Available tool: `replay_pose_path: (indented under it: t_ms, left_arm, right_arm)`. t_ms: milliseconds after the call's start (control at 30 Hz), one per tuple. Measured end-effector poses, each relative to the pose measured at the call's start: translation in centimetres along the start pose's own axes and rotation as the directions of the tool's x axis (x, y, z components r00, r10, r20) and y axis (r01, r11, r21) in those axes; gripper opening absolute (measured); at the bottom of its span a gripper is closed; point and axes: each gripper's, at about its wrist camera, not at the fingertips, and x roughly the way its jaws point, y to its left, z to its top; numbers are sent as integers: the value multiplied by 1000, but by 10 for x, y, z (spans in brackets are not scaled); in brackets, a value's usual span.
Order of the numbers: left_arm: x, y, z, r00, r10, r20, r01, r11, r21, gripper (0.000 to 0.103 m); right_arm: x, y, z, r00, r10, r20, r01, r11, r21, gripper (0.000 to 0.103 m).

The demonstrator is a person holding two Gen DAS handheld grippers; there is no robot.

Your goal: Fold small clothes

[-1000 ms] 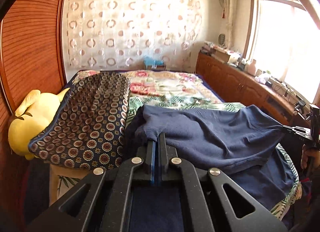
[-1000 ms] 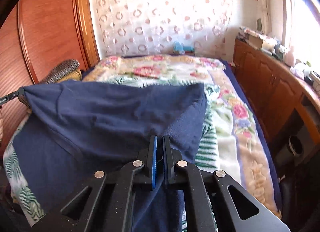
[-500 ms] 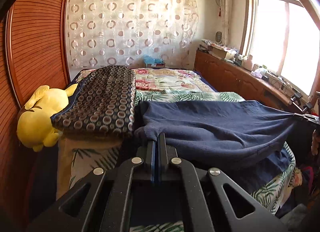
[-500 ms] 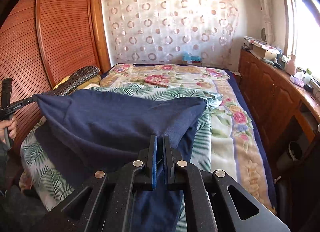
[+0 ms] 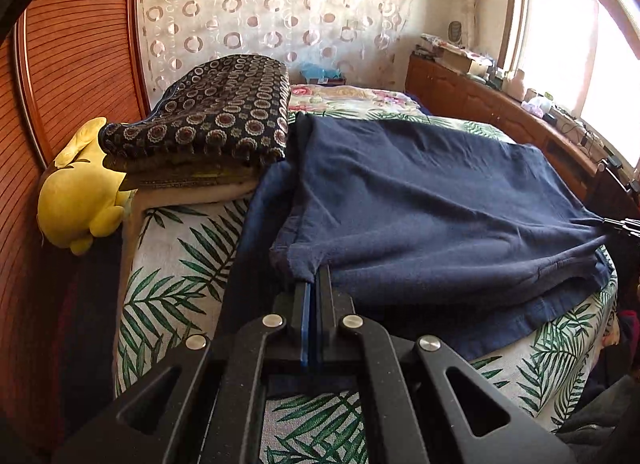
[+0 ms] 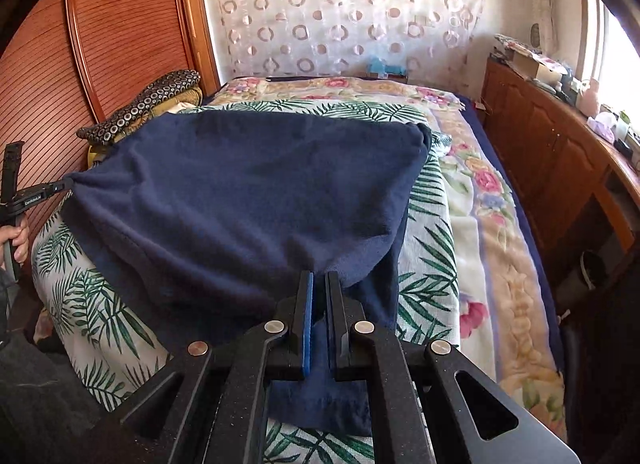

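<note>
Right wrist view shows the bed with its palm-leaf printed cover [image 6: 424,264], and across its near end a dark navy fleece garment [image 6: 248,192] folded back over itself. To lay this fold well, I judge both corners should come down together, level and taut, so the upper edge meets the lower one squarely. The left gripper [image 5: 314,284] is clamped on one corner of the cloth, and the right gripper [image 6: 319,284] is likewise pinched tight on the other.
</note>
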Motion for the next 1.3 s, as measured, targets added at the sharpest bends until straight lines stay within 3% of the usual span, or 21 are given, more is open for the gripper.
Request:
replay_pose_path:
  t_ms: [133, 333, 367, 500, 567, 633, 700, 867, 1067, 1133, 1300]
  left_arm:
    - [2, -1, -4, 1000, 3, -7, -3, 1000, 8, 2]
    - [-3, 0, -2, 1000, 10, 13, -10, 1000, -3, 12]
    - [-5, -2, -1, 999, 21, 27, -21, 1000, 9, 14]
    - [-15, -5, 3, 998, -24, 55, 23, 1000, 18, 42]
    - [-17, -6, 5, 997, -39, 63, 38, 999, 12, 50]
    - [-20, -7, 7, 997, -44, 70, 44, 999, 6, 64]
    - [-24, -10, 7, 995, -52, 86, 52, 999, 3, 69]
    - [-30, -23, 2, 990, -106, 92, 106, 994, 6, 69]
    - [-16, -51, -9, 981, -192, 21, 190, 980, 55, 68]
    - [-9, -60, -12, 974, -224, -17, 225, 972, 65, 55]
    - [10, -84, -18, 952, -287, -105, 297, 950, 96, 50]
  right_arm:
    - [0, 0, 3, 1000, 2, -3, -2, 1000, -11, 5]
    - [-15, -3, -1, 999, 2, 42, -2, 1000, 4, 22]
    - [-18, -4, -2, 999, -8, 50, 7, 1000, 11, 29]
    - [-19, -3, -6, 997, -8, 72, 6, 1000, 28, 31]
    - [-17, 1, -8, 997, 4, 75, -6, 1000, 25, 31]
    - [-14, 7, -10, 997, 28, 75, -29, 999, 15, 31]
    - [-10, 16, -10, 996, 54, 69, -54, 999, 0, 31]
    - [6, 38, -9, 992, 115, 55, -113, 993, -30, 31]
    - [25, 53, -11, 993, 111, 34, -108, 991, -73, 31]
    - [26, 52, -10, 994, 107, 33, -104, 992, -74, 31]
    - [31, 53, -11, 994, 100, 35, -98, 993, -65, 31]
